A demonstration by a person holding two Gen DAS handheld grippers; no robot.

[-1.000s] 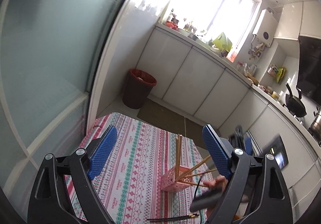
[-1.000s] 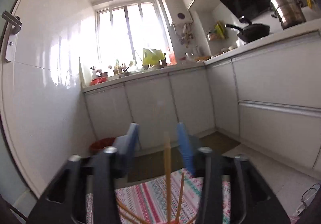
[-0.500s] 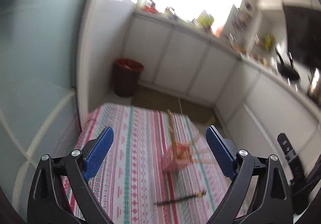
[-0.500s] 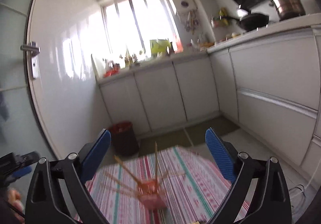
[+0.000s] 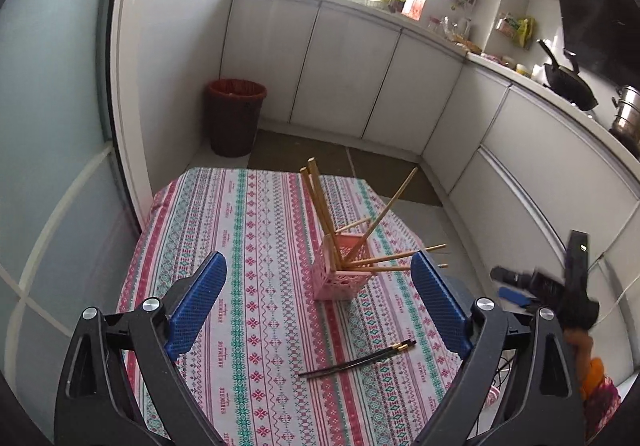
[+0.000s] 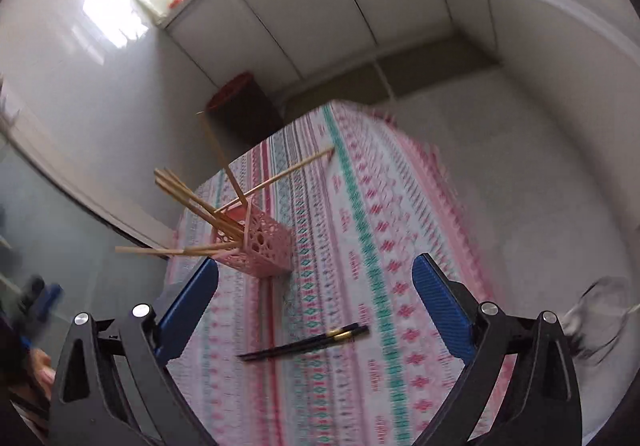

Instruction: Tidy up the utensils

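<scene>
A pink lattice holder (image 5: 340, 270) stands on the patterned tablecloth (image 5: 256, 254) with several wooden chopsticks (image 5: 320, 202) leaning out of it. It also shows in the right wrist view (image 6: 264, 246). A pair of black chopsticks (image 5: 358, 358) lies flat on the cloth in front of the holder, and shows in the right wrist view (image 6: 304, 342). My left gripper (image 5: 318, 306) is open and empty above the near part of the table. My right gripper (image 6: 316, 310) is open and empty above the black chopsticks. The right gripper also shows off the table's right side in the left wrist view (image 5: 568, 294).
A dark red waste bin (image 5: 236, 110) stands on the floor beyond the table by the white cabinets (image 5: 340, 66). A counter (image 5: 560, 90) with a wok and pots runs along the right. A glass door (image 5: 48, 126) is at the left.
Both grippers have tilted down towards the table. The right gripper, shut around a wooden chopstick a second ago, opened and pulled back to the right. The black chopsticks now lie under it.
</scene>
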